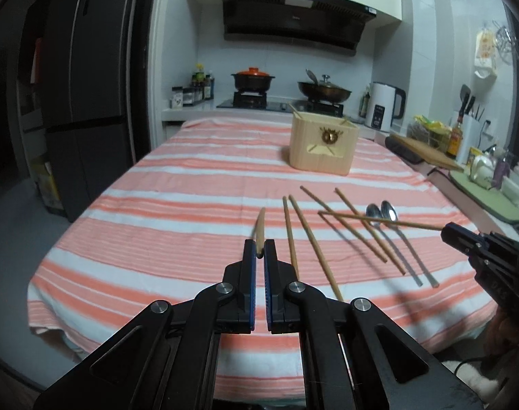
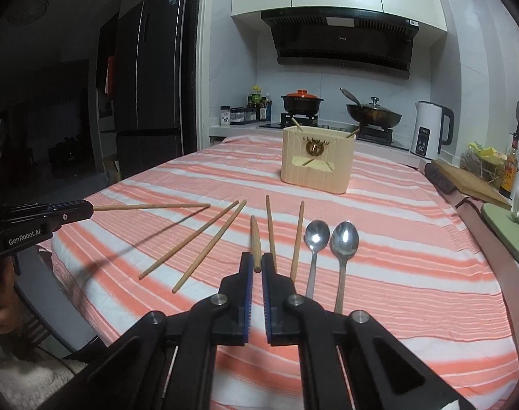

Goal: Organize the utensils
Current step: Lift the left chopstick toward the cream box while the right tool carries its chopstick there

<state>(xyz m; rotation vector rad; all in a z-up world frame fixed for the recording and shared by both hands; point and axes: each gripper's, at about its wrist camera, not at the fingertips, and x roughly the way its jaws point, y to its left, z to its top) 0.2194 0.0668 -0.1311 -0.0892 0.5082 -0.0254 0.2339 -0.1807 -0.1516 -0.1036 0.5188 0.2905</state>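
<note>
Both tools are pinching 1 wooden chopstick each, lifted off the table. Left tool [image 1: 259, 249] has its blue pads squeezed on the thick end of its chopstick [image 1: 260, 227], which points away toward the far side. Right tool [image 2: 257, 263] does the same with its own chopstick [image 2: 255, 239]; seen from the left wrist camera that stick pokes out sideways over the 2 spoons.

Still lying on the striped cloth [image 2: 413, 273]: 4 loose chopsticks [image 2: 204, 249] in the middle and 2 metal spoons [image 2: 344, 239] side by side to the right of them. Wooden utensil holder [image 2: 317, 167] sits farther back on the table, with 2 chopstick tips sticking out of its top. Kettle [image 2: 430, 130] sits far right.
</note>
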